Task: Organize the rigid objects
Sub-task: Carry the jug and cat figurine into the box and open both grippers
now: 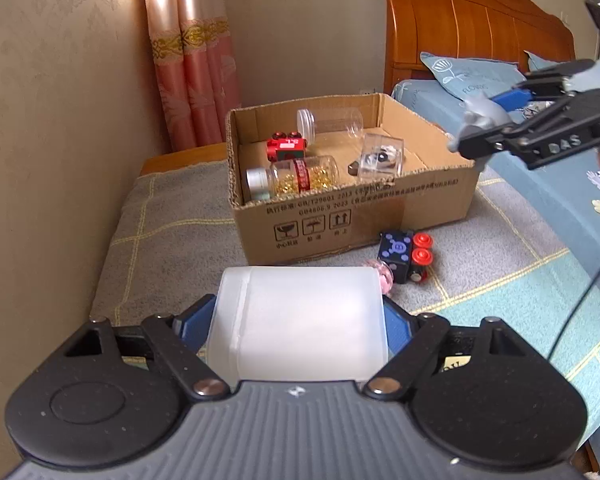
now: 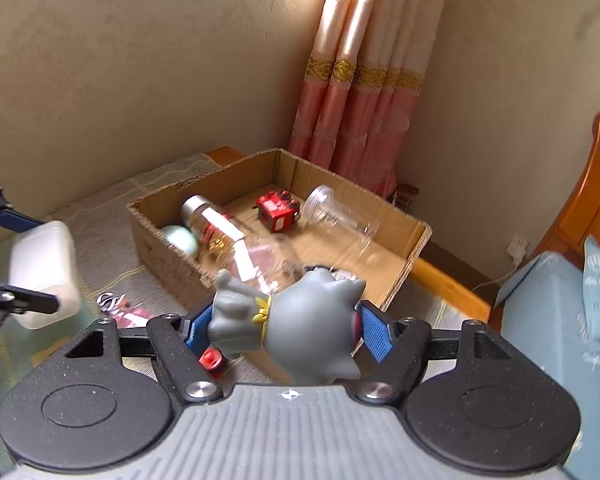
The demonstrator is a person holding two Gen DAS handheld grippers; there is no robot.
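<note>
My left gripper reaches forward and level, its two blue-padded fingers spread wide and pressed against either side of a white translucent container. My right gripper is raised higher and to the right, angled down and inward, with its blue pads clamped on a grey toy figure.

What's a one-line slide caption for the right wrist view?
Right gripper clamps a grey plastic figurine above the open cardboard box of jars and toys.
</note>
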